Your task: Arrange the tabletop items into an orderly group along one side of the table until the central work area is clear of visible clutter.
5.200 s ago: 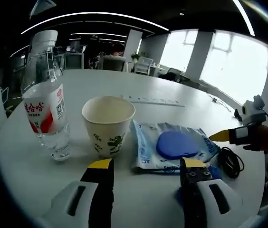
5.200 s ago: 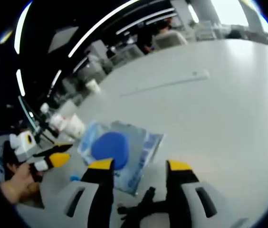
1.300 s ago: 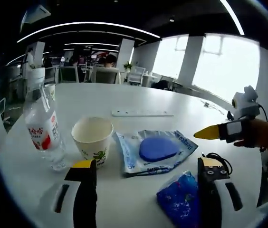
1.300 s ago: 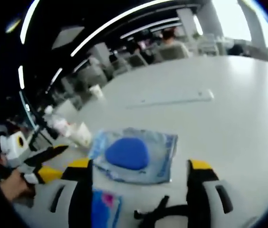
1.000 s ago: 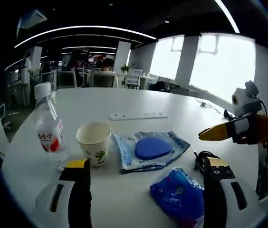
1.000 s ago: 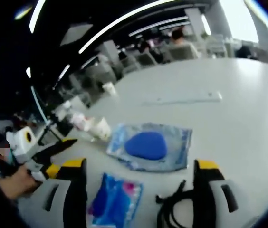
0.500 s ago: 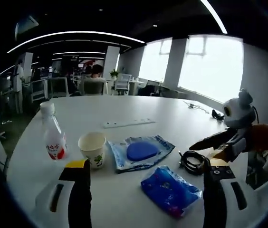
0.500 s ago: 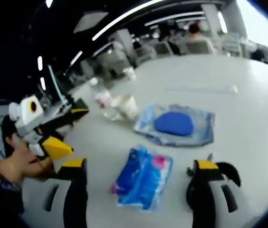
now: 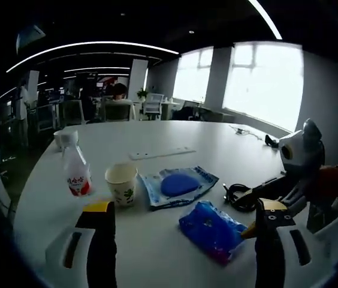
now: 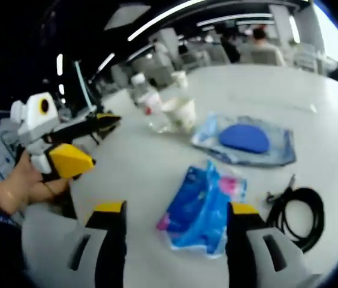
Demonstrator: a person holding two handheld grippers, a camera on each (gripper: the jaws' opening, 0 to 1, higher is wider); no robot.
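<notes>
Table (image 9: 157, 135) holds one bottle (image 9: 76, 174), cup (image 9: 121, 183), two packets, one cable (image 9: 238, 197); both grippers agape, empty.

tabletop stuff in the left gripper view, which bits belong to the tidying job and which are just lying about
Job items:
clear plastic water bottle with red label
white paper cup with green print
pale blue packet holding a blue oval
crinkled bright blue packet
coiled black cable

Lying about:
long white power strip
small dark object by the windows
</notes>
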